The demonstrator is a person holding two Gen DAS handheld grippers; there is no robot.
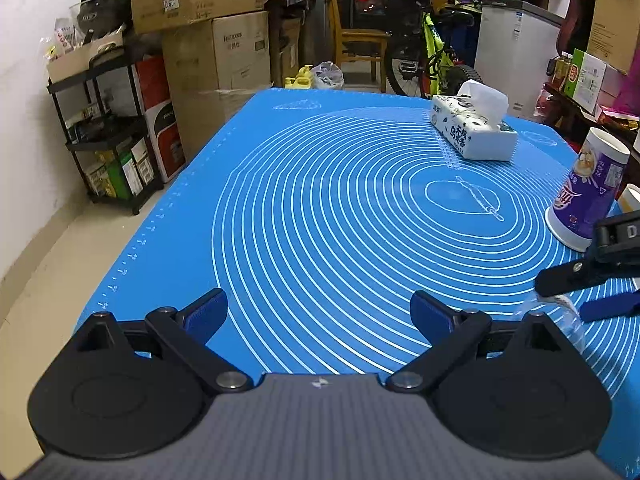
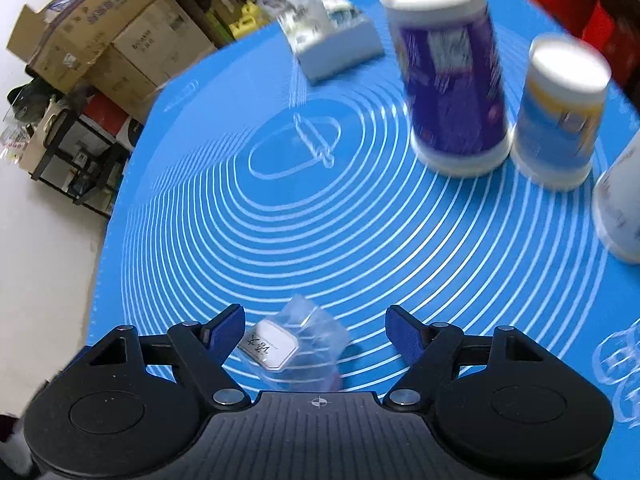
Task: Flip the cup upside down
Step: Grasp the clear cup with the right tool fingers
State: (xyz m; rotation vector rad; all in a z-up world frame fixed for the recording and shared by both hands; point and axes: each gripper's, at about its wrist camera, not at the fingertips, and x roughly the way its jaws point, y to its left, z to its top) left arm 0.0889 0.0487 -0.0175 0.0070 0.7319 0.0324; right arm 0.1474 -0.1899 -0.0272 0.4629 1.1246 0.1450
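So over on the far left there's a black metal shelf rack stuffed with boxes, and next to it a stack of brown cardboard cartons against the wall; everything on the table sits on a big blue silicone baking mat with white concentric rings.

The left gripper hangs low over the near edge of the mat; its blue-padded fingers are spread wide with nothing between them, just bare mat.

Further right, a white soft tissue pack with a tissue poking out the top lies toward the far side of the mat; past that is the purple-and-white paper cup, standing with its wide rim down on the mat and its closed base up, near the right edge; in the left wrist view it looks a bit tilted, but that could be the fisheye.

The right gripper is also spread apart and empty; a small crumpled clear plastic bag with a white label lies on the mat right between its fingers, can't tell if it's touching either one; the purple cup is well ahead of it and blurry, and just beside that cup on the right stands a yellow-and-blue paper cup, also base up; a white cup is cut off at the right edge.
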